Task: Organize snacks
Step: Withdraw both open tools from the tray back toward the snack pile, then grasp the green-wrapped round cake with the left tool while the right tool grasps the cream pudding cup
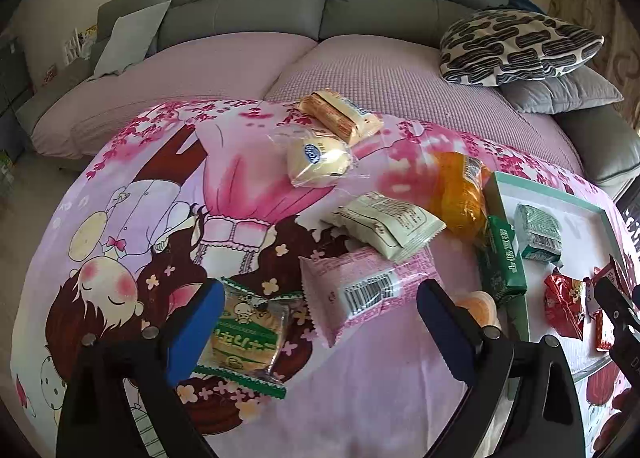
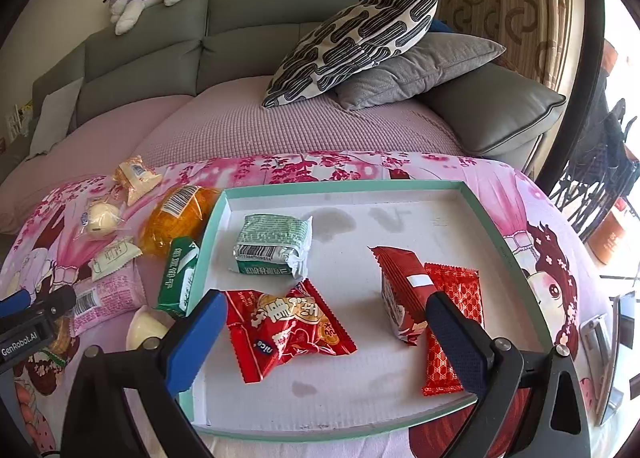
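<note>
The shallow tray (image 2: pixel 492 194) already keeps a green packet (image 2: pixel 274 244) and red packets (image 2: pixel 288 328), probably as the collecting place, while left of the tray loose snacks (image 1: pixel 374 226) wait, and both the left tongs (image 1: pixel 320 322) and right tongs (image 2: pixel 326 332) stand wide apart, holding nothing.

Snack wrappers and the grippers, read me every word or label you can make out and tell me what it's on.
"nice": red snack pack in the tray.
"GenRobot.AI": left gripper body, seen from the right wrist.
"Kong", roughly, somewhat blurred: round bun wrapper.
Green wafer pack, cookie pack, barcodes: print too blurred to read.
</note>
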{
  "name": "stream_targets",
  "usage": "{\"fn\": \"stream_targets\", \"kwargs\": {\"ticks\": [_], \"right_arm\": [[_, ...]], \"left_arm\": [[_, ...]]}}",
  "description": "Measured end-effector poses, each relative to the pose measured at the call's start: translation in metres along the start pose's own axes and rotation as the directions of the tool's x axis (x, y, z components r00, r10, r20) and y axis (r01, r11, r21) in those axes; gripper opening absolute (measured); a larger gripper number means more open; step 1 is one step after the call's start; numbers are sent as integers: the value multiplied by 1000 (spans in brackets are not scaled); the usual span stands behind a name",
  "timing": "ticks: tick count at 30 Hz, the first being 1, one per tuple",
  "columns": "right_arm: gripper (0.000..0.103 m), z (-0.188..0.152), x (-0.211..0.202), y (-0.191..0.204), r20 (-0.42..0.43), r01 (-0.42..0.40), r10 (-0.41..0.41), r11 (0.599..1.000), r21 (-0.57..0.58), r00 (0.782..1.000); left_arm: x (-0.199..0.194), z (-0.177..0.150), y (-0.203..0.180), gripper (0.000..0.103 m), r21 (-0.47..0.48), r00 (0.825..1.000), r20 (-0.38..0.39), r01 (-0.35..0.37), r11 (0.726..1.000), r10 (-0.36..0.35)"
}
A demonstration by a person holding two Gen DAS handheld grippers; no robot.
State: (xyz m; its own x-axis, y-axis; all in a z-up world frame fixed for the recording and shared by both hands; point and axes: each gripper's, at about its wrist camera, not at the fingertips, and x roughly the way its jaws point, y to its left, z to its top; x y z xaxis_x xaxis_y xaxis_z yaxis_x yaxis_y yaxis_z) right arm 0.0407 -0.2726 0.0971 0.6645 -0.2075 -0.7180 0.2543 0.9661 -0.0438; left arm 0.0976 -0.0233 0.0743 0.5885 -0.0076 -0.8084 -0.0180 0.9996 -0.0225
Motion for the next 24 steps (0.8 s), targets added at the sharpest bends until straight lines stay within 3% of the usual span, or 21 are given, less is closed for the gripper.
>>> {"fn": "stream_targets", "kwargs": {"ticks": [15, 24], "right_arm": [[101, 1, -8, 54, 23, -83, 85, 994, -71, 996], [101, -8, -10, 101, 0, -162, 164, 973, -164, 986]], "left_arm": [[-7, 4, 88, 97, -194, 993, 2, -118, 974, 120], [-5, 2, 105, 97, -226, 993, -18, -118, 967, 117]]}}
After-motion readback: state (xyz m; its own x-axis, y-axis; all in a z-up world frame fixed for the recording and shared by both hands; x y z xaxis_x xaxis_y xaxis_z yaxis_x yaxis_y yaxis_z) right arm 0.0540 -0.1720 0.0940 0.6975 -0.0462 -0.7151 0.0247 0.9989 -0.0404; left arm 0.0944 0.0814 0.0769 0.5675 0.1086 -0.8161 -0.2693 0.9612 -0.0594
